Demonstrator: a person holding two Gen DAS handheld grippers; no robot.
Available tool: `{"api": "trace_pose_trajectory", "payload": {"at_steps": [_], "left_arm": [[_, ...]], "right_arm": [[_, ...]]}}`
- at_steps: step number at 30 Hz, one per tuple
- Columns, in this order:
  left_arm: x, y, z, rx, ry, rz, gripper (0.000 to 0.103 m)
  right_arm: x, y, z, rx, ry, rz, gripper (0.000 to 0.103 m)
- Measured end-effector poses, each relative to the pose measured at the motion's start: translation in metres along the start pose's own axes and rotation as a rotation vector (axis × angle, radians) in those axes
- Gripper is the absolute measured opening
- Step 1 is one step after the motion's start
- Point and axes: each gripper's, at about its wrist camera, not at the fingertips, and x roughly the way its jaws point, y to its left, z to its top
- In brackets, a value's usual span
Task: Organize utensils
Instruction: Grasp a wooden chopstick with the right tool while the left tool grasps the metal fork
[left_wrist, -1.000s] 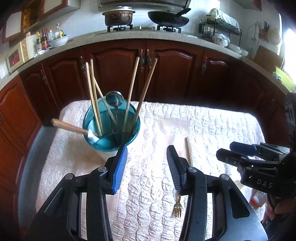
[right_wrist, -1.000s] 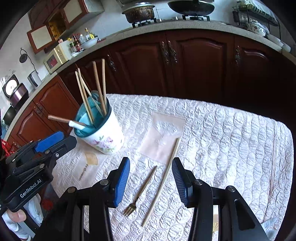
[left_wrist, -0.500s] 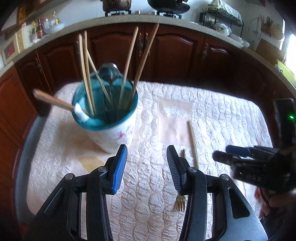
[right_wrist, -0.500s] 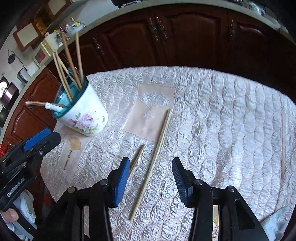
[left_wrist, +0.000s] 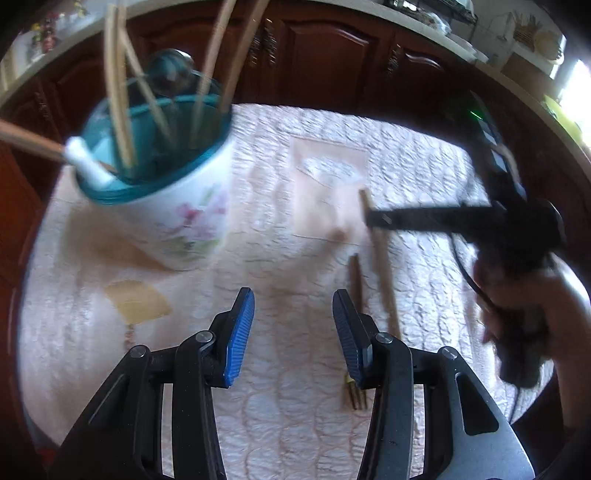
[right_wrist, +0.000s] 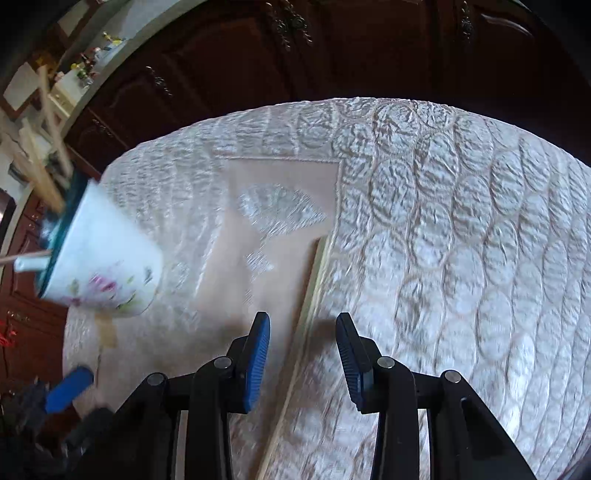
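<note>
A white floral cup with a teal inside (left_wrist: 173, 206) stands on the quilted table and holds several wooden chopsticks, a ladle and a wooden-handled tool; it also shows in the right wrist view (right_wrist: 103, 266). A small gold fork (left_wrist: 355, 295) and a loose wooden chopstick (left_wrist: 380, 266) lie right of the cup. My left gripper (left_wrist: 293, 332) is open and empty, low over the cloth, its right finger beside the fork. My right gripper (right_wrist: 303, 350) is open, straddling the chopstick (right_wrist: 314, 288). It also shows in the left wrist view (left_wrist: 380, 218).
A cream quilted cloth (right_wrist: 461, 240) covers the table, with a beige fan-patterned patch (right_wrist: 273, 221) in the middle. Dark wooden cabinets (left_wrist: 332, 55) and a counter run along the far side. The table's edges are close on all sides.
Both grippers have dropped lower and moved forward over the table. The right gripper has come down around the loose chopstick. The cup and the utensils on the cloth have not moved.
</note>
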Motion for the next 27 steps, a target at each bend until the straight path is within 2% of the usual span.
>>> {"api": "trace_pose_trajectory", "payload": {"at_steps": [2,6,10,14,16,21,23,24,27], "left_arm": [[0.007,-0.005,0.002,0.012,0.014,-0.023,0.043],[0.023,-0.018,0.01,0.048,0.043,-0.053,0.043],[0.043,-0.032,0.016,0.077,0.087,-0.106,0.043],[0.066,-0.047,0.019,0.133,0.128,-0.105,0.041],[0.077,-0.053,0.021,0.152,0.146,-0.09,0.032],[0.094,-0.062,0.025,0.189,0.171,-0.059,0.022],[0.097,-0.065,0.026,0.21,0.167,-0.057,0.01],[0.097,-0.064,0.027,0.207,0.168,-0.064,0.007],[0.084,-0.051,0.031,0.122,0.164,-0.141,0.005]], "right_arm": [[0.012,-0.005,0.011,0.005,0.009,-0.012,0.032],[0.02,-0.007,0.022,-0.027,0.009,-0.01,0.009],[0.008,-0.023,0.013,-0.042,0.03,0.025,0.006],[-0.004,-0.041,-0.005,-0.034,0.047,0.043,0.005],[-0.005,-0.048,-0.011,-0.034,0.072,0.042,0.005],[-0.005,-0.055,-0.007,-0.048,0.105,0.035,0.005],[0.002,-0.049,-0.001,-0.065,0.099,0.021,0.005],[0.002,-0.047,-0.001,-0.073,0.086,0.017,0.005],[-0.005,-0.038,-0.002,-0.07,0.055,0.027,0.005]]}}
